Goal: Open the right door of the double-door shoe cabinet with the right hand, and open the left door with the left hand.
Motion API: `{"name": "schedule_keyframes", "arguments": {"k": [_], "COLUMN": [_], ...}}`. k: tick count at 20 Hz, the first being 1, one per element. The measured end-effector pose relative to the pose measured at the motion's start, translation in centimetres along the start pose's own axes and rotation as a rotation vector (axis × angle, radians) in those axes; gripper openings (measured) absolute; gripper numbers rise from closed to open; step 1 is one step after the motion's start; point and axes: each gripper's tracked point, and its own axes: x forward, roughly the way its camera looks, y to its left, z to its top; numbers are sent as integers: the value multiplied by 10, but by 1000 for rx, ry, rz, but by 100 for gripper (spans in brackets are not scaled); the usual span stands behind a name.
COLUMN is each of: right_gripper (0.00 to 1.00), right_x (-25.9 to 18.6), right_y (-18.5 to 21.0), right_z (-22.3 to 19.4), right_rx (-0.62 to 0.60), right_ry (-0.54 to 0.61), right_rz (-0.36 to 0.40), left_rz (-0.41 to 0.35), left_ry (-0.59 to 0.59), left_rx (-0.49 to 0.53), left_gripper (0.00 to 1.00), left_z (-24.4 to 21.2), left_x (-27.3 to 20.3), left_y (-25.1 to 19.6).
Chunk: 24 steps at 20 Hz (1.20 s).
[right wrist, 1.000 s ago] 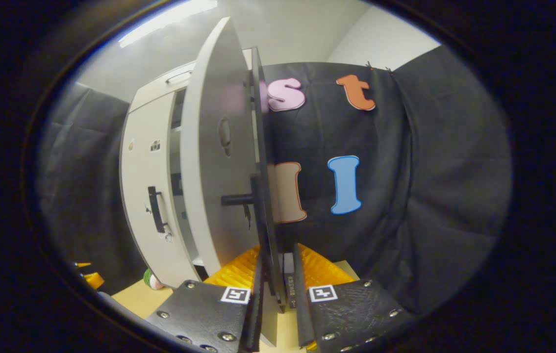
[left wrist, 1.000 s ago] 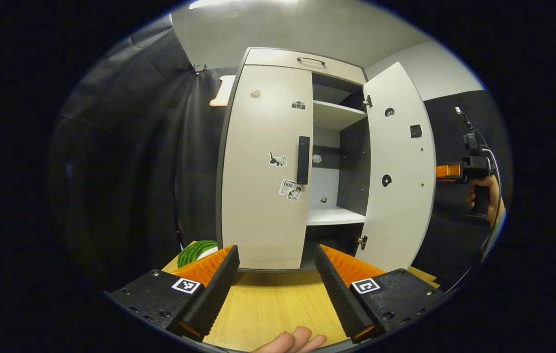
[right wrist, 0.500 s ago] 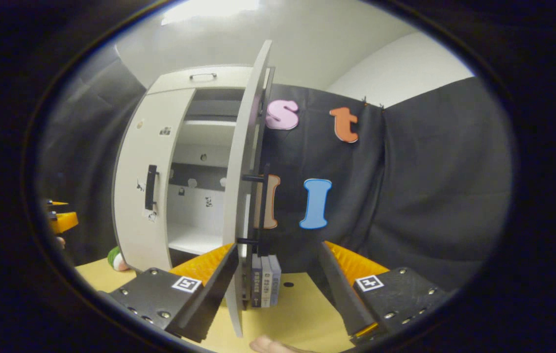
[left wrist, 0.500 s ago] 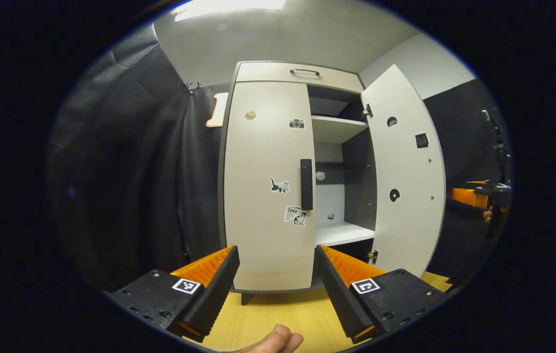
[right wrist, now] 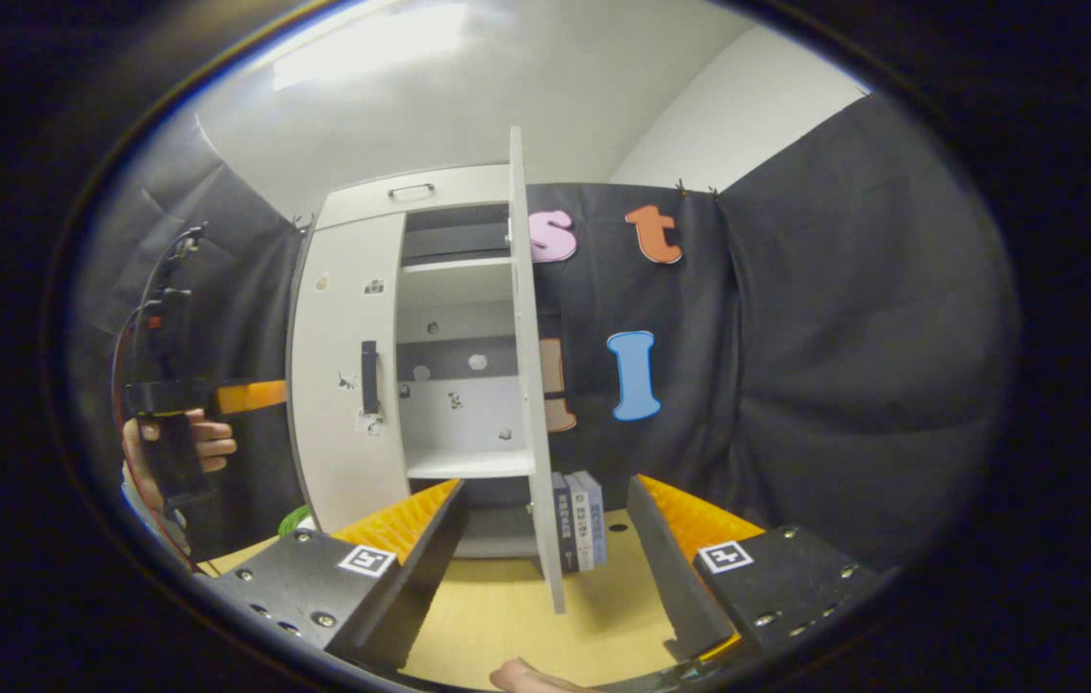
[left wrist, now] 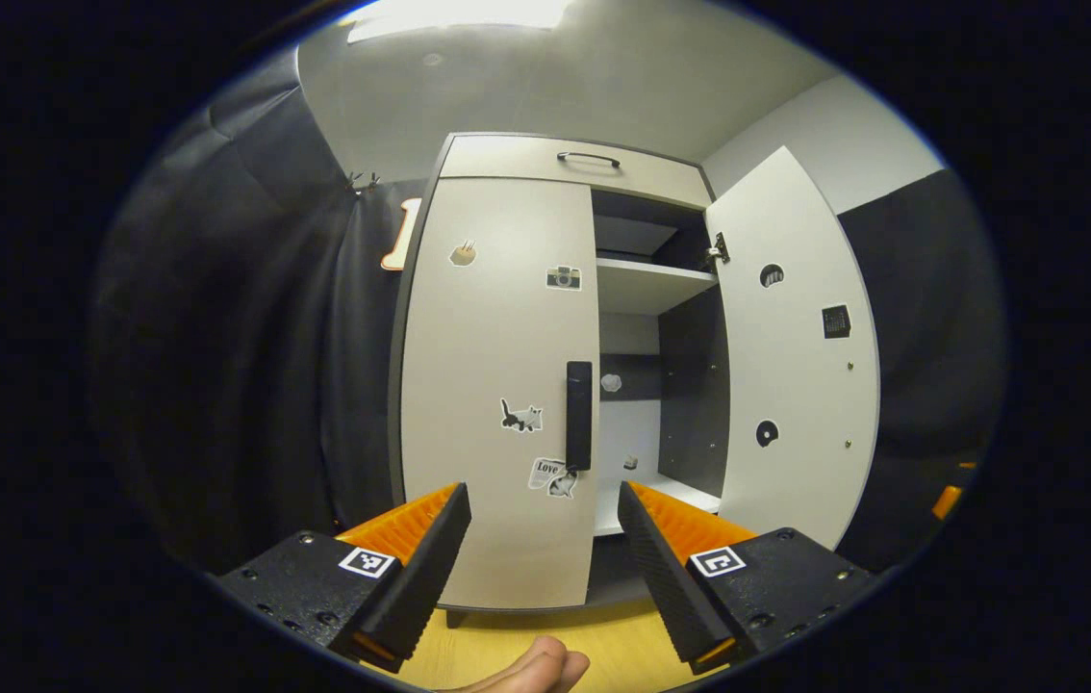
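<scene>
- The right door [right wrist: 531, 385] stands swung out, so the way into the shelves [left wrist: 646, 284] is free.
- The left door [left wrist: 497, 385] is shut.
- Books [right wrist: 579, 520] stand on the table [right wrist: 507, 616] beside the right door.

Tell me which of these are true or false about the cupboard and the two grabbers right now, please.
1. The right door stands open. True.
2. The left door is open too. False: it lies shut against the cabinet, its dark handle untouched.
3. The right gripper is clamped on the right door's edge. False: its jaws are spread, with the door's edge between them and touching neither.
4. The left gripper is open and short of the left door. True.
5. Some books stand on the table behind the open door. True.
6. The shelf inside the cabinet is full of shoes. False: the shelves in view look bare.
</scene>
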Motion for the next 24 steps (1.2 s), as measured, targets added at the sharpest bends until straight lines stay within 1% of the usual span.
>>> {"name": "schedule_keyframes", "arguments": {"k": [1,2,4,7,8,9,10,11,13,14,15,16,17,18,19,21,22,24], "right_gripper": [98,98,98,98,98,98,99,99,98,94,98,98,98,98,94,94,98,98], "right_x": [-10,-16,-28,-36,-37,-40,-41,-43,-48,-50,-50,-50,-49,-47,-46,-43,-43,-46], "right_y": [9,13,8,4,-1,-4,-6,-8,-8,-8,-9,-9,-7,2,6,-3,-6,-5], "right_z": [-5,-7,-11,-14,-15,-14,-11,-11,-15,-18,-20,-22,-22,-21,-24,-34,-37,-38], "right_rx": [21,37,62,126,136,131,121,113,103,98,91,84,83,106,132,138,124,103], "right_ry": [2,-6,-30,-34,-32,-37,-45,-47,-37,-31,-25,-23,-28,-30,-22,-9,-6,-6], "right_rz": [28,40,32,43,39,35,30,25,28,30,31,33,57,99,123,113,102,100], "left_rz": [18,29,49,48,46,17,-7,-16,32,49,55,57,69,90,108,131,143,159], "left_ry": [4,5,8,31,31,33,35,40,43,39,36,35,31,21,40,68,64,35], "left_rx": [2,11,47,84,94,93,86,64,67,67,63,70,76,69,66,65,76,112], "left_gripper": [95,95,96,96,96,96,93,95,93,92,92,91,92,92,92,92,92,92], "left_z": [0,1,5,3,2,0,-2,-5,-8,-7,-7,-7,-8,-8,-13,-20,-19,-11], "left_x": [8,17,37,70,81,94,105,114,133,143,151,159,165,172,178,188,193,199], "left_y": [3,3,1,-10,-13,-22,-29,-35,-28,-27,-29,-30,-29,-27,-25,-23,-22,-19]}}
